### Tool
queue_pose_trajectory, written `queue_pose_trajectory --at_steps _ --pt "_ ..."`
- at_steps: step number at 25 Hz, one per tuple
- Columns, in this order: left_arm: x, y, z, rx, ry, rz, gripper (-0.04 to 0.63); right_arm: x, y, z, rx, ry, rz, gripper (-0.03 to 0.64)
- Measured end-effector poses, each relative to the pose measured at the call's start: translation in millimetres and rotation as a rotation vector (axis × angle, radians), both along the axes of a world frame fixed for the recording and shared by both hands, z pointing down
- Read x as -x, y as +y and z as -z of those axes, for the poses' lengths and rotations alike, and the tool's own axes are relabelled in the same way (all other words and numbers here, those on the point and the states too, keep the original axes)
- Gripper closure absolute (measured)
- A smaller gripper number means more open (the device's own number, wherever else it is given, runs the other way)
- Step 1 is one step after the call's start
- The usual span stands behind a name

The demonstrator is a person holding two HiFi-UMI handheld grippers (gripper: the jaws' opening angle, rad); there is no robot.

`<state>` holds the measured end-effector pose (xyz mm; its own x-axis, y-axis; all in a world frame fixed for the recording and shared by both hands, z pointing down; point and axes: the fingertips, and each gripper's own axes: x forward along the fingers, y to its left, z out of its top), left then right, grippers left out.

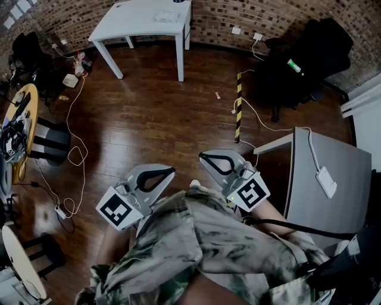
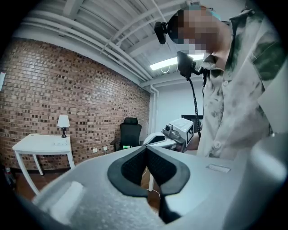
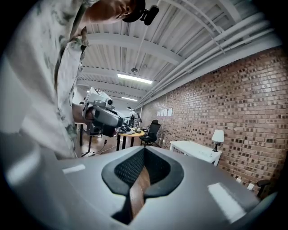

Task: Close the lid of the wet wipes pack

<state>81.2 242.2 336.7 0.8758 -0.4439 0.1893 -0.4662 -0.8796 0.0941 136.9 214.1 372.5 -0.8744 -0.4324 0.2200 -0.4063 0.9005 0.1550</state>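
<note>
A person in a camouflage shirt (image 1: 208,250) is holding the left gripper (image 1: 171,171) and the right gripper (image 1: 203,156) close to the chest above a dark wooden floor (image 1: 149,119), each with its jaws pressed together at the tips and pinching nothing. The wet wipes pack is not showing in any view; the shirt is covering the lower frame and part of a grey worktop (image 1: 345,161), where a white device (image 1: 325,181) on a cable is lying. A white table (image 1: 143,21) and a black office chair (image 1: 315,47) are standing by a brick wall (image 1: 220,18).
</note>
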Motion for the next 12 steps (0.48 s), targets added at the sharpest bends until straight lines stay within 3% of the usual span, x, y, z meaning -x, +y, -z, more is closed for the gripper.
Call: queue_pose_trajectory --at_steps 12 --pt "80.9 83.3 3.6 -0.004 0.025 0.015 0.597 85.6 70.2 15.9 -0.016 -0.005 0.008 0.611"
